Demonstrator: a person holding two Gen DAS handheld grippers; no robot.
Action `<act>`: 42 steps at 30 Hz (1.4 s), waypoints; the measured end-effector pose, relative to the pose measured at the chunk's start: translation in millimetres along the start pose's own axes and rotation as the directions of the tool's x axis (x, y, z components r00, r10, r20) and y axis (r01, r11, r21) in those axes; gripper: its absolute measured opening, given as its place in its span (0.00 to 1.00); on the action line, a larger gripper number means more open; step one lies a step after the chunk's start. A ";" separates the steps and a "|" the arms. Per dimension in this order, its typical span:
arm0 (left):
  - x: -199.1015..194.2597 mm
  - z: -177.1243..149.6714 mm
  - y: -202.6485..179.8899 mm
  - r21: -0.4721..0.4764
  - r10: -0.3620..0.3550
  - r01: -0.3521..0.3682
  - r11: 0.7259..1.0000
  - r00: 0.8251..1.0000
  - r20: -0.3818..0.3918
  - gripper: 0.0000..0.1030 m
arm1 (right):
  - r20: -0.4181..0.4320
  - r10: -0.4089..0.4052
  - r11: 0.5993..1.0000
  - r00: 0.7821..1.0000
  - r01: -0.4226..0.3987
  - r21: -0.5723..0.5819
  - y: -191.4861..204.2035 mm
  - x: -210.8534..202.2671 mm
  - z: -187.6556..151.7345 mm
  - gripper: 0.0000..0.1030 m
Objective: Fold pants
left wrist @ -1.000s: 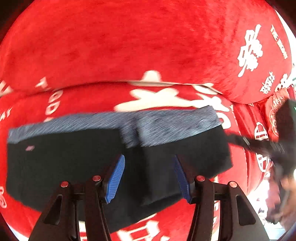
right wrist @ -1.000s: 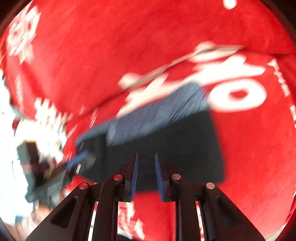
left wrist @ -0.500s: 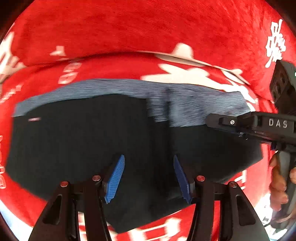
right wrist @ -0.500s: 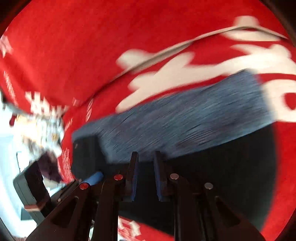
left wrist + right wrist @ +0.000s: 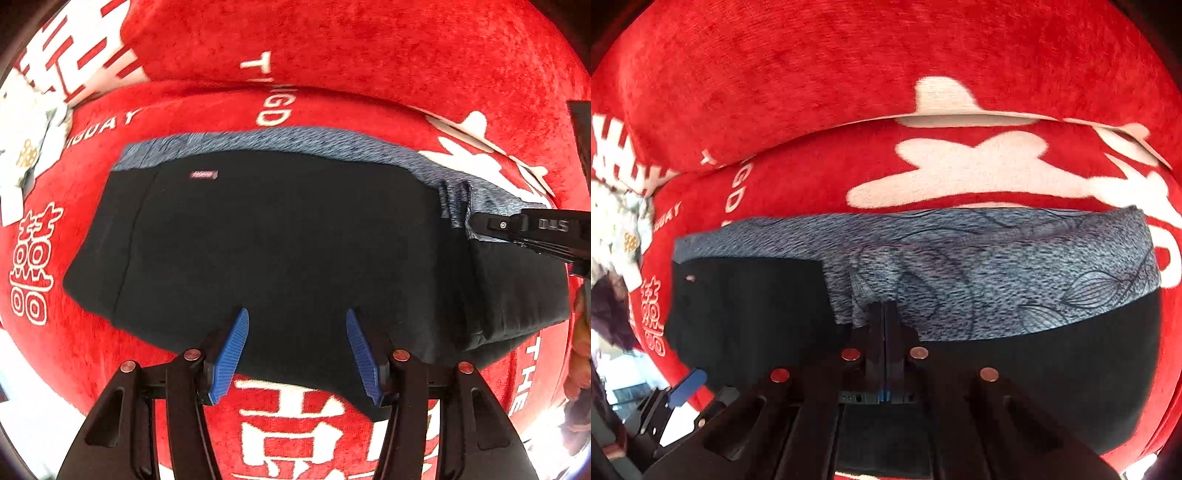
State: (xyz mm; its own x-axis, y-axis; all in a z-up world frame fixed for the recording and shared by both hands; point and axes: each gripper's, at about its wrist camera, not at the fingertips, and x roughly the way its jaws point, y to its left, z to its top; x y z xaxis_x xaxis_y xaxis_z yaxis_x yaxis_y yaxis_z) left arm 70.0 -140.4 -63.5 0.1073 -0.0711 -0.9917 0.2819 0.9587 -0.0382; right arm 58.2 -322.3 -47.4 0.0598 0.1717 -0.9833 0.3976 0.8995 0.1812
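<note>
Surface: red plush cover [image 5: 369,55] with white lettering and characters, draped over a seat and its back cushion.
Left edge, left wrist view: white patterned cloth or paper [image 5: 26,147] lying at the margin of the red cover; its nature cannot be told.
Pants: black pants [image 5: 280,251] with a grey-blue patterned waistband [image 5: 1015,266], laid flat on the red cover, waistband toward the back cushion.
Label: 1 small pink tag [image 5: 203,174] on the black cloth just below the waistband, left part.
Fold: right portion of the pants lies doubled over itself, showing as a second layer along the right edge in the left wrist view.
Left gripper [image 5: 295,354]: pointing down over the near hem of the pants; 2 blue pads [image 5: 231,358] stand partly apart with nothing gripped; black cloth lies beneath the gap, contact cannot be told.
Right gripper [image 5: 884,314]: fingers pressed fully together at the lower edge of the waistband, where the grey cloth puckers toward the tips; whether cloth is pinched between them cannot be told.
Right gripper, seen from the left wrist: black body reaching in from the right edge onto the waistband.
</note>
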 end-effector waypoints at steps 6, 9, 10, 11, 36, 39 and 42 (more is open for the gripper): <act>-12.2 -1.9 14.2 -0.032 0.008 -0.008 0.999 1.000 -0.011 0.55 | -0.054 0.094 0.985 0.994 -0.101 -0.140 43.3 -12.1 -16.0 0.01; -13.4 -0.6 19.6 -0.032 0.013 -0.013 0.999 1.000 -0.024 0.55 | 0.003 0.017 0.986 1.000 -0.017 -0.168 37.7 -35.1 -21.9 0.14; -11.9 -0.2 20.5 -0.034 0.017 -0.018 0.999 0.999 -0.030 0.55 | 0.019 -0.015 0.984 1.000 0.018 -0.180 34.2 -41.8 -25.9 0.19; -10.8 -0.3 22.0 -0.036 0.021 -0.022 0.999 0.999 -0.040 0.55 | 0.023 -0.046 0.982 0.999 0.049 -0.185 32.1 -46.0 -27.4 0.21; -12.6 -8.1 23.8 -0.066 0.038 -0.043 0.997 0.996 -0.075 0.85 | -0.134 -0.001 0.984 0.991 -0.023 -0.178 24.6 -50.6 -88.1 0.48; -11.4 -8.8 24.8 -0.067 0.042 -0.047 0.997 0.996 -0.079 0.85 | -0.129 -0.010 0.982 0.992 -0.015 -0.189 31.0 -51.9 -91.3 0.53; -10.2 -10.3 29.5 -0.074 0.052 -0.058 0.996 0.995 -0.081 0.85 | -0.133 -0.016 0.980 0.991 -0.011 -0.199 35.8 -50.2 -91.0 0.56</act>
State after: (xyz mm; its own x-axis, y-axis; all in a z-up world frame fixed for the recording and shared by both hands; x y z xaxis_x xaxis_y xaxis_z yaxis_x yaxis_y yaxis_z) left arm 67.4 -108.5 -55.8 0.0444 0.0016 -0.9990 0.2038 0.9790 0.0107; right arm -13.9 -262.1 9.7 -0.0690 0.2096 -0.9753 0.2067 0.9595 0.1916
